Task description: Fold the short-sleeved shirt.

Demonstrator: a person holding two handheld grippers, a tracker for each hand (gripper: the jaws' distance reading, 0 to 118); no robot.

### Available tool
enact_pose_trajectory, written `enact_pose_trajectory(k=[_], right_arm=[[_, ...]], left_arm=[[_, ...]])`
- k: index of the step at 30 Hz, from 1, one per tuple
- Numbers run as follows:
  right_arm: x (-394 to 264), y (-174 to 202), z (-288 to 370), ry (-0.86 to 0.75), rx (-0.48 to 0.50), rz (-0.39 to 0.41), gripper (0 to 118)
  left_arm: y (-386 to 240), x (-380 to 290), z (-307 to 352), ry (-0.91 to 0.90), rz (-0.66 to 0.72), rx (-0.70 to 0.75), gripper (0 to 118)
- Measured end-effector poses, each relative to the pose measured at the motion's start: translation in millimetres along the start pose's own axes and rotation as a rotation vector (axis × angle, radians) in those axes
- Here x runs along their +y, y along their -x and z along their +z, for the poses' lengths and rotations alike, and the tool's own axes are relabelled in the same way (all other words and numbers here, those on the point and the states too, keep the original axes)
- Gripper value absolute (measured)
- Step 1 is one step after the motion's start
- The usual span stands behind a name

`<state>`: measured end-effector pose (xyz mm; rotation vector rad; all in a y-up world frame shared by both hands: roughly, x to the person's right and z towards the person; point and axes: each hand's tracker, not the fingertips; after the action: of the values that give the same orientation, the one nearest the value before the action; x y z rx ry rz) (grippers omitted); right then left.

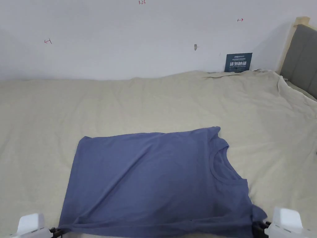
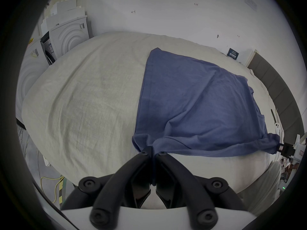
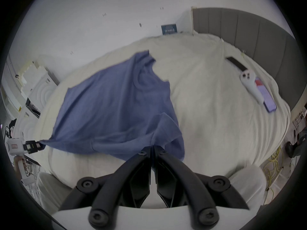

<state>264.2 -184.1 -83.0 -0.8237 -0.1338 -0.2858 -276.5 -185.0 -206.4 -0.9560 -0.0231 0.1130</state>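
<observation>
A bed (image 1: 161, 102) covered with a wrinkled cream sheet spans the scene, with a white wall behind it and a grey padded headboard (image 1: 301, 59) at the far right. On the near middle of the bed lies the blue short-sleeved shirt (image 1: 154, 179), spread mostly flat with its round neckline toward the right and its hem toward the left. Its near edge is lifted off the sheet and drawn taut between the two tools.

The left hand-held gripper (image 2: 152, 151) is clamped on the shirt's near left corner, both jaws pressed together with the fabric bunched between the tips. The right hand-held gripper (image 3: 152, 149) is closed the same way on the near right corner, by the sleeve, with cloth pinched between its jaws.

To the far left, beside the bed, stand white washing machines (image 2: 69, 34). A small dark blue sign (image 1: 238, 62) leans against the wall at the far edge of the bed. Near the headboard on the right, a white handheld device (image 3: 250, 84) rests on the sheet, partly over a phone (image 3: 265, 95), with a dark flat rectangular object (image 3: 235, 63), too small to identify, just beyond them.
</observation>
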Motion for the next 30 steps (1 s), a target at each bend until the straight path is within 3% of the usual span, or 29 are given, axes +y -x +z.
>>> enact_pose_trajectory(k=[10,17,30], right_arm=[[93.6,18.4,-20.3,-0.099,0.015,0.070,2],[155.7,25.0,-57.3,-0.115,0.030,0.059,2],[188.6,15.0,-174.4,0.054,-0.033,0.066,2]], left_arm=[[-14.3,71.2,-6.5,-0.067,-0.057,0.004,1],[-28.8,121.4,-36.8,-0.064,-0.103,0.029,1],[-33.2,154.2,-141.6,0.086,-0.195,0.094,1]])
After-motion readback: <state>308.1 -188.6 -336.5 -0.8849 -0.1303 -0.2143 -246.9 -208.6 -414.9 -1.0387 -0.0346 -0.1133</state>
